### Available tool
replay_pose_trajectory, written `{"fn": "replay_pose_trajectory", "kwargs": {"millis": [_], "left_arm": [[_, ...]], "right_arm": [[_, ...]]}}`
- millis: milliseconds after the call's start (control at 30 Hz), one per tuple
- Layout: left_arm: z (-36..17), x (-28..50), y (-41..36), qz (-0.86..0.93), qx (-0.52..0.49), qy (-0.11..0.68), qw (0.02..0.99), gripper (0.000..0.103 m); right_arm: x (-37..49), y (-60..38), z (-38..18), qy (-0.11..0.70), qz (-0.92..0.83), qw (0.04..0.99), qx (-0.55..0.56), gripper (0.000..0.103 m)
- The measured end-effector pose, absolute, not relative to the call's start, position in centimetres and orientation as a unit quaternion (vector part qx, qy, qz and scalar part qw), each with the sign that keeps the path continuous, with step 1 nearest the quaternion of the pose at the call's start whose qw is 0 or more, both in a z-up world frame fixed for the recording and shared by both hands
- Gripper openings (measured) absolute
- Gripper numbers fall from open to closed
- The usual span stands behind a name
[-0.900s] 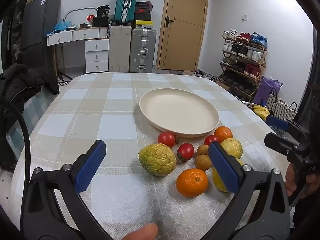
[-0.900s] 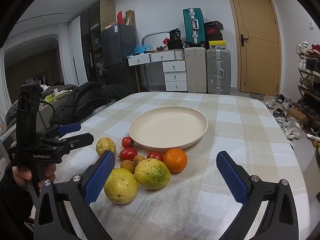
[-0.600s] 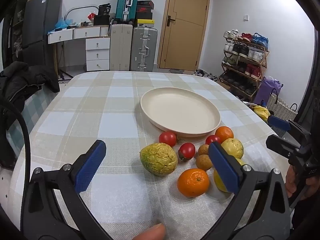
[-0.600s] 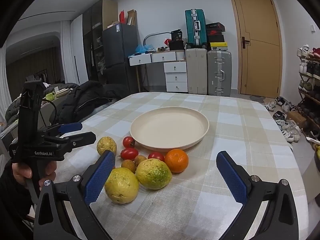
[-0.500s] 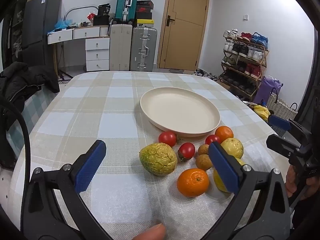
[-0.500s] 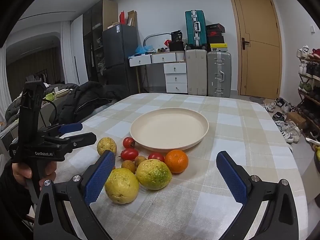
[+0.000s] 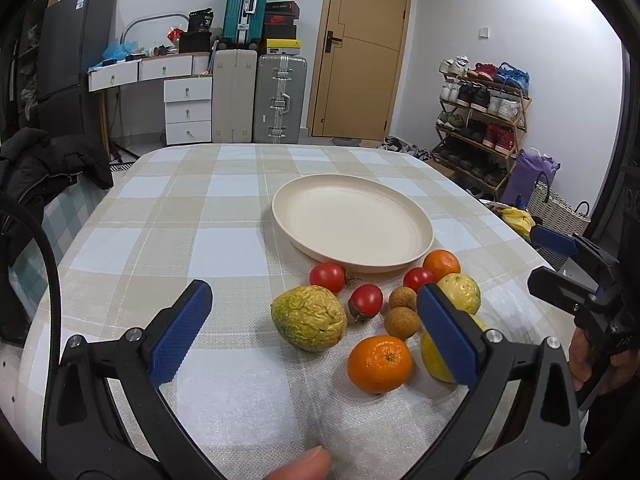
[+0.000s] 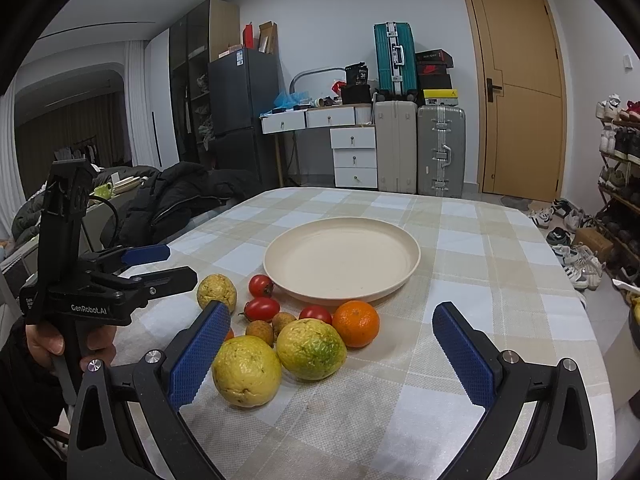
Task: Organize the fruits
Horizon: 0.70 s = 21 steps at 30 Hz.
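A cream plate (image 7: 352, 220) lies bare on the checked tablecloth. In front of it sits a cluster of fruit: a wrinkled yellow-green fruit (image 7: 308, 317), two oranges (image 7: 379, 364) (image 7: 441, 265), three tomatoes (image 7: 327, 277), small brown longans (image 7: 402, 322) and yellow fruits (image 7: 460, 292). My left gripper (image 7: 314, 334) hovers open just short of the wrinkled fruit, holding nothing. From the other side my right gripper (image 8: 332, 356) stands open over a yellow fruit (image 8: 246, 370) and a greenish one (image 8: 311, 349), touching neither. Each gripper shows in the other's view: (image 8: 168, 264), (image 7: 552, 262).
A black jacket (image 8: 180, 196) hangs over a chair at the table's left edge. Suitcases (image 7: 280, 100), white drawers and a door stand at the far wall. A shoe rack (image 7: 480, 120) and a wicker basket (image 7: 560, 216) sit to the right of the table.
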<state>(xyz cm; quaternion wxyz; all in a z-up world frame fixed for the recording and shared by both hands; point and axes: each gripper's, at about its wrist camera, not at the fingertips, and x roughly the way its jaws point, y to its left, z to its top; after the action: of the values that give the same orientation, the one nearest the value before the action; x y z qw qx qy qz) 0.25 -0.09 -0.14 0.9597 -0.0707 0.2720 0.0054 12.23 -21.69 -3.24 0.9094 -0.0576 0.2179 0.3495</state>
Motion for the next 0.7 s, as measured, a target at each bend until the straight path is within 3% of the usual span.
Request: {"fn": "replay_pose_trajectory", "kwargs": {"millis": [700], "left_arm": [[-0.29, 0.38, -0.04, 0.003, -0.071, 0.274, 0.959, 0.102]], "right_arm": [[12.15, -21.62, -3.21, 0.221, 0.349, 0.909, -0.062, 0.103]]}}
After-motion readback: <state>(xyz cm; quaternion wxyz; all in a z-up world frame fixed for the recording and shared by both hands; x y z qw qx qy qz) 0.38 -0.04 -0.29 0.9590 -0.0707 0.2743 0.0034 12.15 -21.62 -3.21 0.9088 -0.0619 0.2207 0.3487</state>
